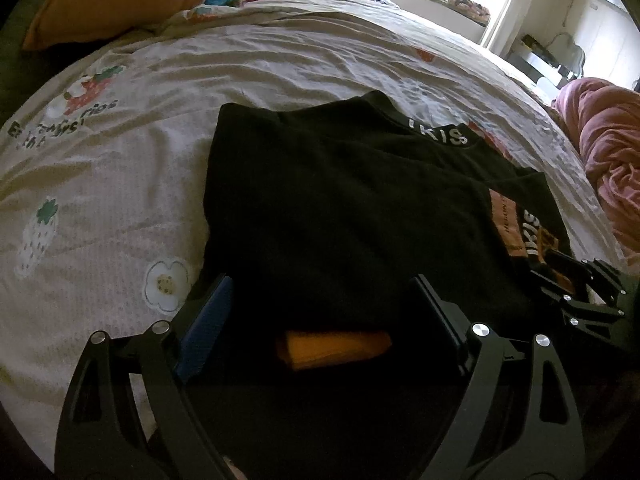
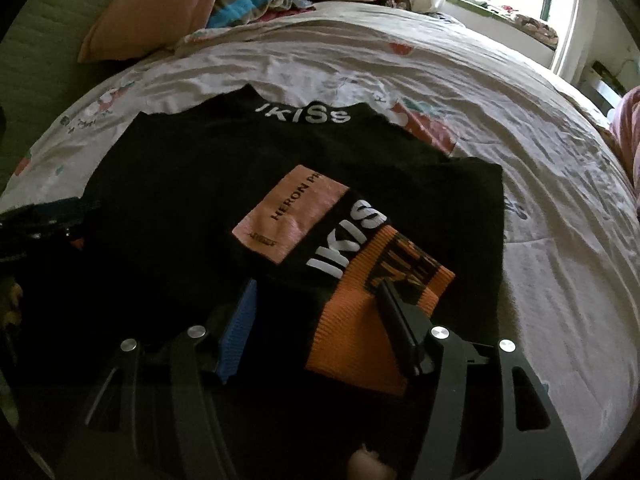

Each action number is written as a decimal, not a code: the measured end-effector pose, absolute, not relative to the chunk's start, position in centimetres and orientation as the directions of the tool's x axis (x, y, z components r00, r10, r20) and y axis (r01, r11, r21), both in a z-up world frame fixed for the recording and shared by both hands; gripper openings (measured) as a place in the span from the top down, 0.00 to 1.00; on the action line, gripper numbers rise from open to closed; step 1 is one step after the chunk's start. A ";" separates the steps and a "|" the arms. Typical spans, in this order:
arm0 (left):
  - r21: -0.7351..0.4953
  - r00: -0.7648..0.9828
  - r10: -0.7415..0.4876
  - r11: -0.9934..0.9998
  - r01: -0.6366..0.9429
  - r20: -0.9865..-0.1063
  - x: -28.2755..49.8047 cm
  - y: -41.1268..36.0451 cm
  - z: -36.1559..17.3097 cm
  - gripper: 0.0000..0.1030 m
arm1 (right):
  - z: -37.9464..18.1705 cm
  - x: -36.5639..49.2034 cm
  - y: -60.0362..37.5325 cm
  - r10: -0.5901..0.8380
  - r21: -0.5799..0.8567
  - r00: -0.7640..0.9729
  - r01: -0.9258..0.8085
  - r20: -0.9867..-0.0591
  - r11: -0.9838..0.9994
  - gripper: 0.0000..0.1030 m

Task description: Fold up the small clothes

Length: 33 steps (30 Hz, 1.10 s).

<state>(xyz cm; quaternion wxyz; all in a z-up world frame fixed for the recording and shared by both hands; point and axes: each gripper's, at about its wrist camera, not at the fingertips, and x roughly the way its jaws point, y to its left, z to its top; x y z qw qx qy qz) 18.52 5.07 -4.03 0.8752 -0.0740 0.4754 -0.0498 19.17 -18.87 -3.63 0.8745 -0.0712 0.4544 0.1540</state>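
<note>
Black knit sweater [image 2: 192,208] with orange ribbed cuffs lies part-folded, flat on the pale strawberry-print bedsheet [image 1: 280,60], collar lettering toward the far side. One sleeve is laid across the body, its orange ribbed cuff [image 2: 360,320] near the front edge.

Left hand-held gripper [image 1: 320,312]: jaws wide apart, hanging over the near hem, gripping nothing; another orange cuff [image 1: 334,348] shows between them, apparently untouched.

Right hand-held gripper [image 2: 320,312]: jaws parted around the sleeve cuff, one finger lying against the ribbing; no pinch visible, so apparently released.

Handling, as I judge it: soft, limp, light, not slippery; thick knit bunches. Best taken at hem corners or ribbed cuffs, where the fabric is firmer.
</note>
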 end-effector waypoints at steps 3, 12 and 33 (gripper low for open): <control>-0.182 0.545 -0.161 0.983 0.016 -0.823 18.4 5.1 -3.9 0.21 | -3.1 18.7 -19.4 0.214 0.032 0.556 -0.317 -0.803 0.948 0.38; -0.182 0.550 -0.162 0.983 0.018 -0.819 17.9 4.8 -3.7 0.21 | -1.3 16.7 -20.5 0.276 0.115 0.597 -0.294 -0.753 0.949 0.18; -0.175 0.625 -0.179 0.982 0.069 -0.760 15.0 3.7 -0.2 0.09 | 1.5 13.6 -22.0 0.316 0.171 0.662 -0.276 -0.680 0.946 0.05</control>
